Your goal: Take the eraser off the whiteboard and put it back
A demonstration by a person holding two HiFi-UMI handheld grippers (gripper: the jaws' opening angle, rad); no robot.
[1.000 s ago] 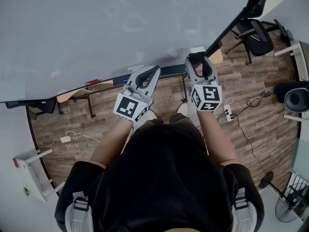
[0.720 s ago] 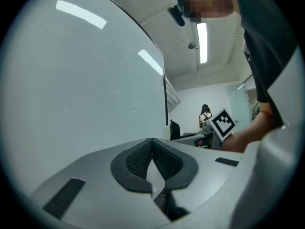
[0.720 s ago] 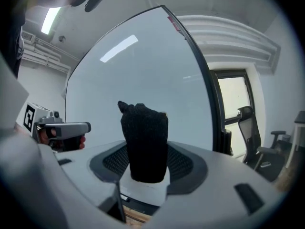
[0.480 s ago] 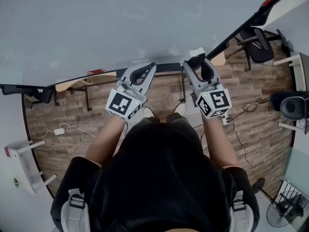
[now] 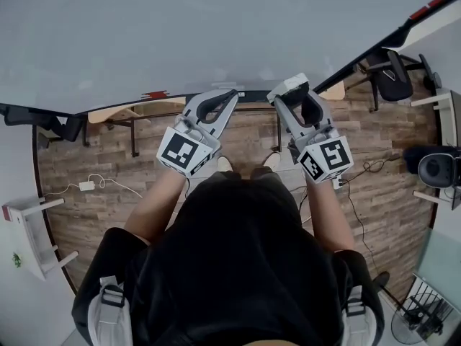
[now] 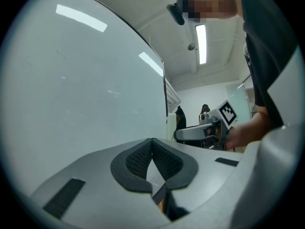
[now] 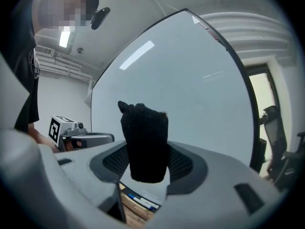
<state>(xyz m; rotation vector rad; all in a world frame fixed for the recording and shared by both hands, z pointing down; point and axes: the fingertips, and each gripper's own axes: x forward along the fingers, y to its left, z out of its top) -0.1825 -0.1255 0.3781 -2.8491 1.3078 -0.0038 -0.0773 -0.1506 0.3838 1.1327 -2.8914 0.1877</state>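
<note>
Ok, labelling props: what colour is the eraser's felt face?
Black; the fuzzy block eraser shows best in the right gripper view.

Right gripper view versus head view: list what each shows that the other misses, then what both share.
Right gripper view only: a ceiling light and markers below the board. Head view only: wooden floor, office chair, the person's shoes. Both: the whiteboard, the left claw, and the eraser clamped in the right claw.
</note>
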